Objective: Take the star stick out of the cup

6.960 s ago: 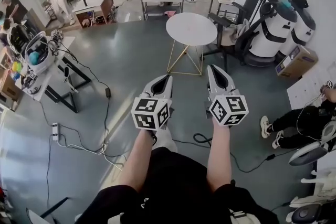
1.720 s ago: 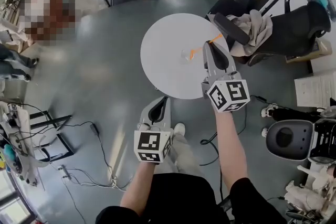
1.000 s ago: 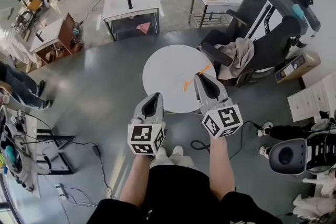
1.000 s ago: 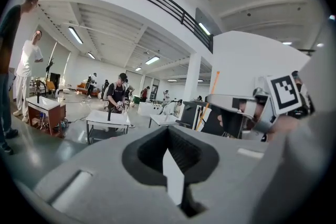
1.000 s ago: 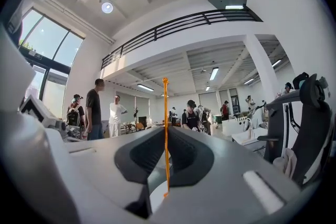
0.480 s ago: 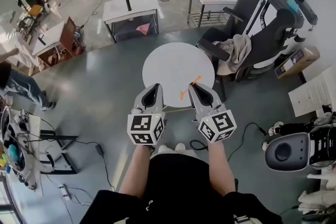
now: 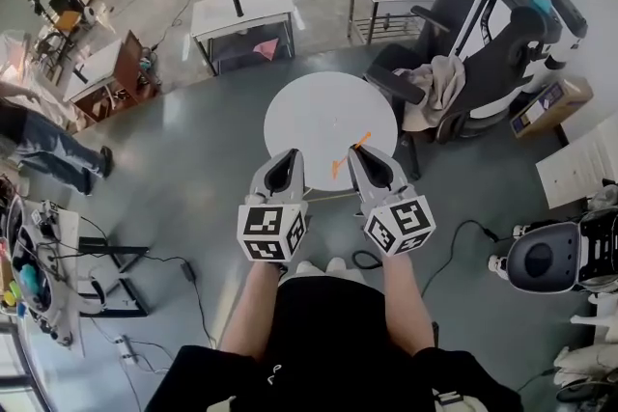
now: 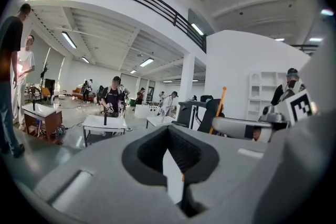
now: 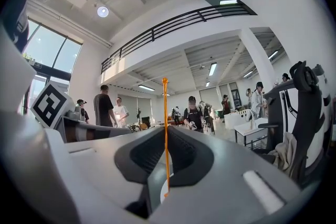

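My right gripper [image 7: 355, 151] is shut on a thin orange star stick [image 7: 350, 155], which slants up and to the right over the near edge of the round white table [image 7: 323, 106]. In the right gripper view the stick [image 9: 166, 134] rises straight up from between the pads, clear of any cup. My left gripper [image 7: 287, 153] hangs beside it at the same height, shut and empty; from it I see the stick [image 8: 219, 107] off to the right. I cannot make out the cup on the table top.
A black chair with a beige cloth [image 7: 439, 87] stands right of the table. A white desk [image 7: 241, 10] is behind it, with people further back. A cable [image 7: 365, 260] lies on the grey floor by the person's feet. A white machine [image 7: 550, 256] sits at right.
The right gripper has drawn back from over the table toward the body, carrying the orange stick. The person has stepped away from the table, and both grippers now sit side by side.
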Tool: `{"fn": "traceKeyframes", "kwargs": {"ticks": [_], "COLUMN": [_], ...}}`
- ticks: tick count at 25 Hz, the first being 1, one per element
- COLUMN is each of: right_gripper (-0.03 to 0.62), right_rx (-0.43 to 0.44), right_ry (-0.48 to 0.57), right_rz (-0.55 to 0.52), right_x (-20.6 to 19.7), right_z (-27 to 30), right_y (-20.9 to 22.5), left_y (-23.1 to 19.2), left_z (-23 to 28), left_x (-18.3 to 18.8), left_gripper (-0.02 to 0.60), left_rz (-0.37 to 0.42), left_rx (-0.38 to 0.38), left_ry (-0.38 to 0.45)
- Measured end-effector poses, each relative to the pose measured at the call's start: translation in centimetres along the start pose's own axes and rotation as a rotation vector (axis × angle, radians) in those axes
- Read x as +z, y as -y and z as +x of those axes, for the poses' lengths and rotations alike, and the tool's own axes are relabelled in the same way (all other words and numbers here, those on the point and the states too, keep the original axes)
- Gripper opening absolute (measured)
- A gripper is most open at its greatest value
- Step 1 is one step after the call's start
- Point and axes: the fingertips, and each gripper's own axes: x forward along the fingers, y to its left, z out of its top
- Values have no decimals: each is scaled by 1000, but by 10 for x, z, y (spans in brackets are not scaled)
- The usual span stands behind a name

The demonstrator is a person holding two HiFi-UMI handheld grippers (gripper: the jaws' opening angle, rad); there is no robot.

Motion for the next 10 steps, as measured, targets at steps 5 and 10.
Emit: {"fn": "traceKeyframes", "kwargs": {"ticks": [5,10], "right_gripper": [18,18], "right_rx": [2,5], "right_ry": [-4,-3], "right_rz": [7,6], "right_x": [-3,-4], "right_z": [0,2], "right_y": [1,5], "left_y": [5,10], "left_z": [-2,3], "left_x": [0,-1], "left_gripper": [3,2], "left_rz": [1,12], "left_rx": [-3,-15], "left_ry": [-1,-4]}}
